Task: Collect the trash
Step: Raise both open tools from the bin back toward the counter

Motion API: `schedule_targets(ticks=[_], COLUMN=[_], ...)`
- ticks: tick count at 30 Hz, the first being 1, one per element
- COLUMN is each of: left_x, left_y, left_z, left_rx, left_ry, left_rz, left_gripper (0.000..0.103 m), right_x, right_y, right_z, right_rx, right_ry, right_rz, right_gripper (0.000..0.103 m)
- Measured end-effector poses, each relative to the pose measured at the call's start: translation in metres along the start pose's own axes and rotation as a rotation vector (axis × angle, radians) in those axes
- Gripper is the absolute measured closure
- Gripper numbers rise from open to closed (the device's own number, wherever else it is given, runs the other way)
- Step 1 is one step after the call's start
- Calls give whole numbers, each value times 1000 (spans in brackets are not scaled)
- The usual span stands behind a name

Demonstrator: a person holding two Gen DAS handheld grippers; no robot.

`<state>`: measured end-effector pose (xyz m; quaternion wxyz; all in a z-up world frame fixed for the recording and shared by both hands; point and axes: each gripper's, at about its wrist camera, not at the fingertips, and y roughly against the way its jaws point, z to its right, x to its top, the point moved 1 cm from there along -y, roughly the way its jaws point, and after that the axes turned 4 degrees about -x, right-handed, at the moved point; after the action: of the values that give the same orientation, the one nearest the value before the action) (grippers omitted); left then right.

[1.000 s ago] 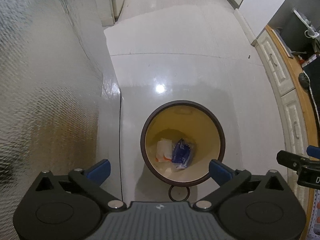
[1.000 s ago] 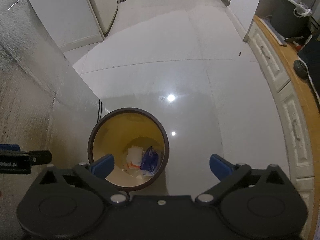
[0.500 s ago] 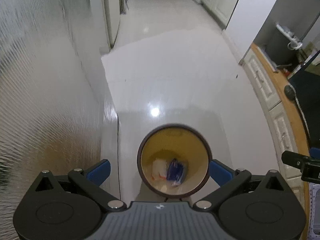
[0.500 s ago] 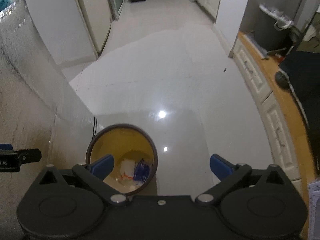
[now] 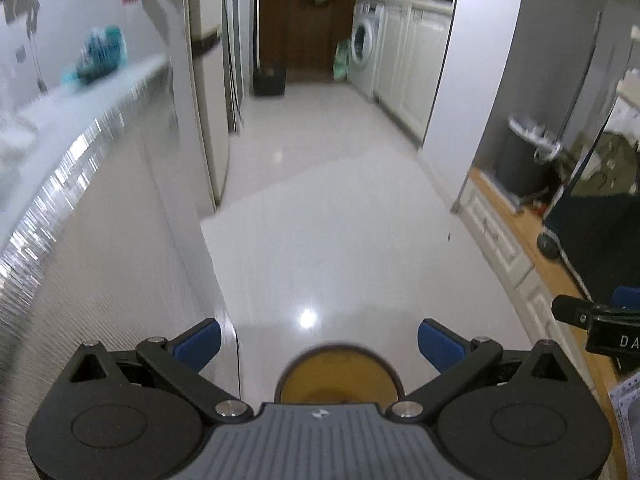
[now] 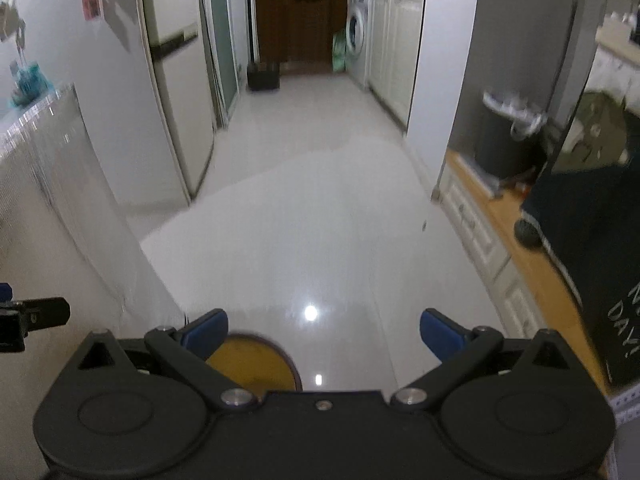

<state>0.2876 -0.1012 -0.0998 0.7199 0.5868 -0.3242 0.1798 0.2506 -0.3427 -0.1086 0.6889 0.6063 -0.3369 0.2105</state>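
Observation:
A round trash bin with a brown rim and yellow inside stands on the white floor, low in the left wrist view, half hidden by the gripper body. It also shows in the right wrist view, low and left. Its contents are hidden in both views. My left gripper is open and empty above the bin. My right gripper is open and empty, with the bin by its left finger.
A shiny textured counter runs along the left, with a teal object on top. A fridge, a washing machine and white cabinets line the corridor. A dark bin stands at right.
Both grippers have tilted up and pulled back from the bin. The bin slid to the bottom of both views and the trash inside is out of sight. The corridor ahead came into view.

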Motion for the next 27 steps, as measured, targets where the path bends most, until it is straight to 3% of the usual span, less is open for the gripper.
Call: schedule_targets(ticks=[15,22,27], left_x=[30,39,41], left_y=[116,180,213], left_z=[6,-12,-35], left_rx=[24,83,120], left_ry=[-10,-43,-68], left_rz=[320,423,455], left_gripper=[0,0,0], right_x=[34,41,43], right_y=[89,119,136], right_z=[-5,-23,-41], right_rx=[61,158,236], right_ry=[-74,-106,-102], right_rz=[367,460,493], right_gripper=[0,0,0])
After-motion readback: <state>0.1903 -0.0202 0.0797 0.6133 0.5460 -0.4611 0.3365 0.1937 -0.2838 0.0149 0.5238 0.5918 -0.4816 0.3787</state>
